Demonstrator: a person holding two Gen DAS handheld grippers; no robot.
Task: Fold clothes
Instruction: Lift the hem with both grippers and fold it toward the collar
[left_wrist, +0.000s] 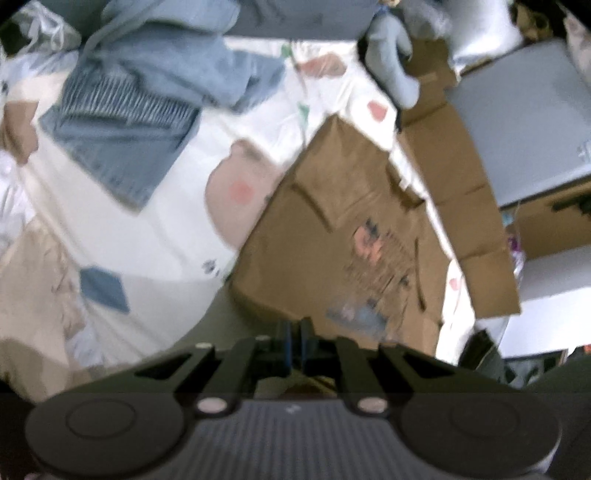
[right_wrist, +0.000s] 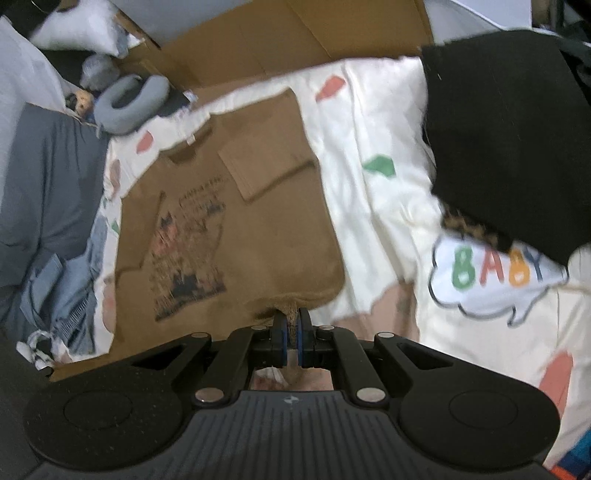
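Observation:
A brown T-shirt (right_wrist: 258, 229) with a dark and pink print lies on the white patterned bedspread (right_wrist: 373, 221), one sleeve folded inward. My right gripper (right_wrist: 291, 321) is shut on the shirt's near hem, which bunches between the blue pads. In the blurred left wrist view the same brown T-shirt (left_wrist: 351, 229) runs up and to the right from my left gripper (left_wrist: 295, 326). That gripper is shut on the shirt's near edge.
Denim clothes (left_wrist: 147, 110) are heaped at the back left of the bedspread (left_wrist: 155, 236). A black garment (right_wrist: 509, 140) lies on the right. A grey neck pillow (right_wrist: 129, 101) and flattened cardboard (right_wrist: 295, 44) sit beyond the shirt's collar. Grey bedding (right_wrist: 48, 177) is on the left.

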